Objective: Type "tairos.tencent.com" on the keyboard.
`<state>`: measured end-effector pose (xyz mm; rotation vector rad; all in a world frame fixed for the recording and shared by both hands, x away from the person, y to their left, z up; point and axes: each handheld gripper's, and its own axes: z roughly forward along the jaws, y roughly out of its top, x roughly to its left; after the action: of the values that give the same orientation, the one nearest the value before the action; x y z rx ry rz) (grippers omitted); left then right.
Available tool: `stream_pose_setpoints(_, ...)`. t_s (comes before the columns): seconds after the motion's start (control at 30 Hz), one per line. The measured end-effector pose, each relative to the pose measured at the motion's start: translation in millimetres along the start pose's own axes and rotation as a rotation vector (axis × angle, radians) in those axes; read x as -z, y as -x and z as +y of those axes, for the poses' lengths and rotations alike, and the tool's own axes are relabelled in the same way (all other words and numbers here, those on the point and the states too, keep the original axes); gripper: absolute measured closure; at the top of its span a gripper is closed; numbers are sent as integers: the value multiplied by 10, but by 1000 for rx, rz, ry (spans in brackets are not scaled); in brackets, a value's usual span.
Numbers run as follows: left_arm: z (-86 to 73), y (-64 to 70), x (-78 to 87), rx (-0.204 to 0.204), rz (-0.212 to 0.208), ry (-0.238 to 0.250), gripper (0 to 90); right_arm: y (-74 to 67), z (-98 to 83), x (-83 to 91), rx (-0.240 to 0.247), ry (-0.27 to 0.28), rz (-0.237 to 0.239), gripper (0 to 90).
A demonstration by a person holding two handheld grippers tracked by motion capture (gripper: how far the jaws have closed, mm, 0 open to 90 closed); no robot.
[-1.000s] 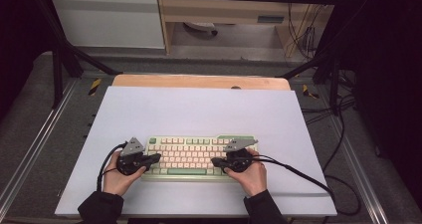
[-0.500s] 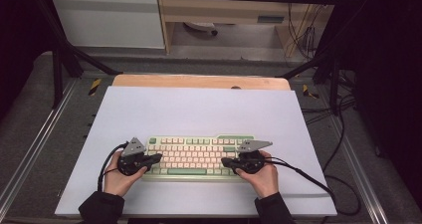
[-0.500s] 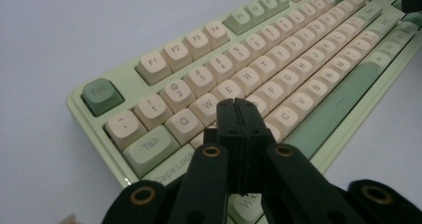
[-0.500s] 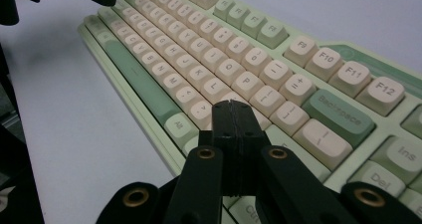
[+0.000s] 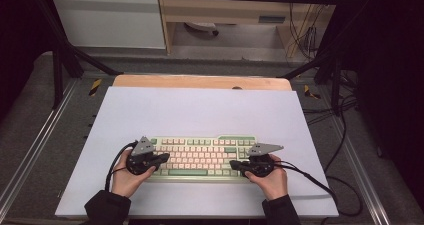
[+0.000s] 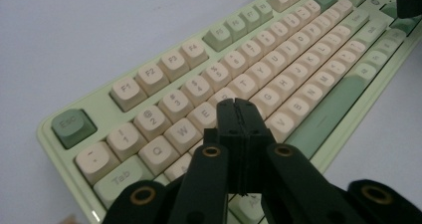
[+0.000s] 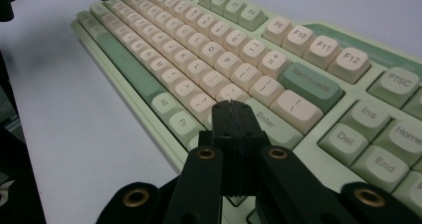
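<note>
White mat (image 5: 200, 110) (wooden table (image 5: 200, 81) beneath)

The keyboard (image 5: 202, 157) lies on the tabletop (image 5: 200, 110) near its front edge, roughly midway between the side edges. The left hand-held gripper (image 5: 161, 158) sits over the keyboard's left end, the right hand-held gripper (image 5: 236, 165) over its right end.
</note>
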<state>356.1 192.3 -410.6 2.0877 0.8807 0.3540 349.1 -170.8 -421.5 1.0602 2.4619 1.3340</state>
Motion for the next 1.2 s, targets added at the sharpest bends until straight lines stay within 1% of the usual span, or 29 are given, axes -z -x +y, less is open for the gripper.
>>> stream_pose_setpoints(0.13,64,41,-79,-3,-2,-7,897,10,-22,13,-6,0,-3,900)
stream_pose_setpoints(0.43,176,116,-274,-16,-7,-23,897,13,-26,19,-3,2,-5,900)
stream_pose_setpoints(0.53,184,125,-320,-14,-8,-30,898,16,-27,26,-4,0,-5,900)
stream_pose_setpoints(0.9,204,119,-450,1,1,-26,897,21,-33,17,-11,0,-7,900)
stream_pose_setpoints(1.03,201,123,-499,-4,5,-30,897,21,-33,19,-12,-1,-5,900)
stream_pose_setpoints(1.1,195,121,-511,-8,9,-37,898,24,-33,22,-12,4,-5,900)
stream_pose_setpoints(1.2,193,119,-513,-7,8,-34,897,34,-38,24,-12,2,-6,900)
